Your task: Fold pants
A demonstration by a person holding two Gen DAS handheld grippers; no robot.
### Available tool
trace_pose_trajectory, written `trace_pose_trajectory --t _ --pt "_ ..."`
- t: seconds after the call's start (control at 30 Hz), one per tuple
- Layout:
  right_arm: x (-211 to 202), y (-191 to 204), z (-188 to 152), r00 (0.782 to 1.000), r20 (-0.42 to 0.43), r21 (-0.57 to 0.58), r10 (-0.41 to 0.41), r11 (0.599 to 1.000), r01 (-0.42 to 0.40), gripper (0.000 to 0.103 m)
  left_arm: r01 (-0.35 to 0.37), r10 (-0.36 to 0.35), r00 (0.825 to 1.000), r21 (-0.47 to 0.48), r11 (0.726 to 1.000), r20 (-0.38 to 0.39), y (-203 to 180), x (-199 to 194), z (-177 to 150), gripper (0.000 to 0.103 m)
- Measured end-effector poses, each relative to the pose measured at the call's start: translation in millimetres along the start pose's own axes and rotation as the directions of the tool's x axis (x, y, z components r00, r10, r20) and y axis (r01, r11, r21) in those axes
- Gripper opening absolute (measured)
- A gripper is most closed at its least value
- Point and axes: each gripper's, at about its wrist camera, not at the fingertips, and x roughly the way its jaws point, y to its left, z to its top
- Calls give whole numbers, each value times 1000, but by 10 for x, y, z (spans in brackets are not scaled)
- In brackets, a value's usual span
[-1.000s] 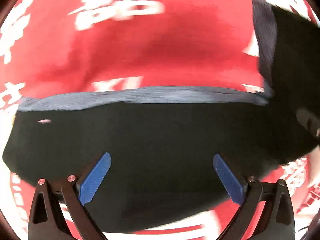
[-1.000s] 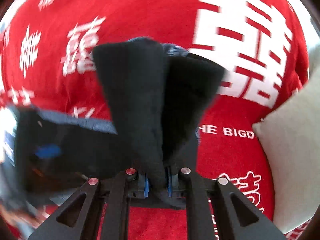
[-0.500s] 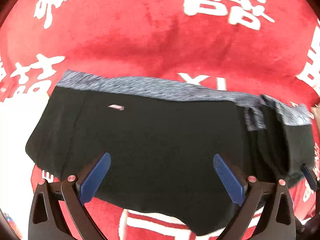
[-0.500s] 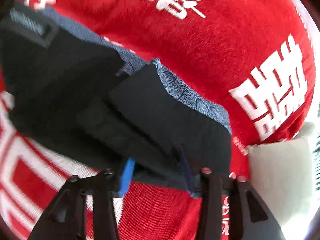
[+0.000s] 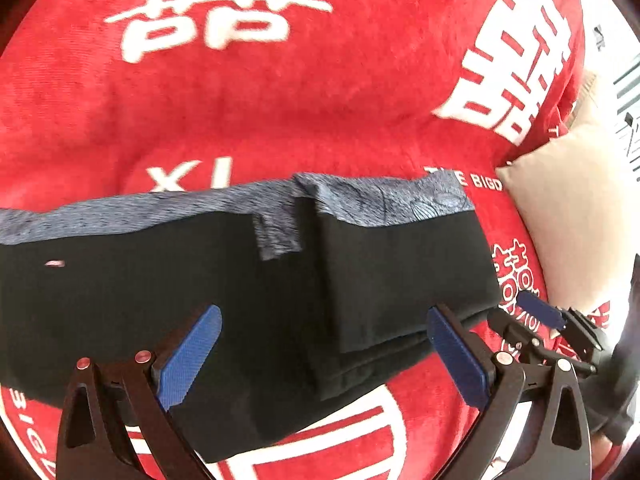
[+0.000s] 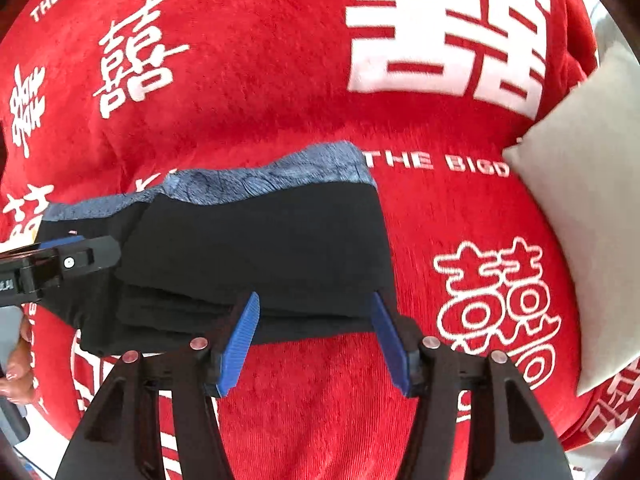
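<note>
Black pants [image 5: 248,304] lie partly folded, right end doubled over at three o'clock; left gripper [image 5: 326,354] wide, right gripper [image 6: 316,340] opening, empty; another fold probably remains.

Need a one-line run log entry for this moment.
pants: folded on red blanket | left gripper: open, empty | right gripper: opening, pads off cloth

Black pants [image 5: 248,300] with a blue-grey waistband lie folded, right end doubled over, seemingly flat on the red blanket [image 5: 320,100]
</note>
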Motion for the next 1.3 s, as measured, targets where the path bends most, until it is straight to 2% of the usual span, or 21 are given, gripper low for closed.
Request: trace_pose_trajectory --t 0.07,0.2,0.23,0.27,0.3,0.33,0.37,0.5,0.57,0.7,0.77,0.9,1.0,1.03,1.1,1.2,1.3 --pt "37 -47 -13 1000 -13 18 19 1000 -19 62 11 -11 1000 -3 1000 -23 -36 95 34 91" --pt "30 -136 -57 999 -16 53 46 998 -45 59 12 -11 997 8 1000 -76 -113 203 24 77" --pt "31 -151 -58 999 -16 57 50 997 -49 56 13 -12 996 15 1000 -91 -138 231 24 65" --pt "40 -189 -58 998 -17 64 56 996 -55 53 20 -17 993 21 1000 -113 -162 281 28 47" --pt "45 -210 -66 998 -19 70 61 996 -59 50 20 -17 992 21 1000 -125 -166 295 19 39" --pt "54 -232 -67 998 -22 76 67 995 -65 44 6 -2 991 28 1000 -135 -178 316 17 23" --pt "63 -263 -67 997 -28 84 77 994 -75 38 4 1 991 36 999 -136 -191 304 14 19" --pt "36 -341 -61 995 -31 100 96 991 -93 34 24 -17 995 65 998 -98 -249 61 -18 16" --pt "-7 -365 -57 995 -27 95 96 991 -93 34 10 -1 996 91 996 -94 -243 -24 -101 5" --pt "14 -374 -76 994 -47 91 101 991 -96 34 -5 15 987 58 998 -158 -107 169 -310 5" --pt "61 -387 -82 991 -66 94 117 989 -110 34 -7 12 989 35 999 -148 -69 248 -387 5" --pt "105 -499 -8 989 -50 111 140 985 -134 36 -7 9 992 18 1000 -129 -43 255 -401 5" --pt "202 -672 169 984 -38 158 176 973 -168 41 -12 15 992 26 1000 -127 -59 269 -401 5" --pt "246 -735 239 980 -33 181 196 966 -187 46 -17 20 992 28 999 -126 -62 270 -404 5" --pt "405 -893 413 967 -32 237 254 942 -240 51 -27 30 992 31 999 -124 -73 263 -406 5" --pt "694 -1109 637 936 -31 327 351 888 -323 52 -35 38 992 32 999 -118 -84 269 -409 5" --pt "982 -1234 808 889 -52 381 455 832 -404 52 -41 43 992 24 999 -117 -88 270 -413 5"
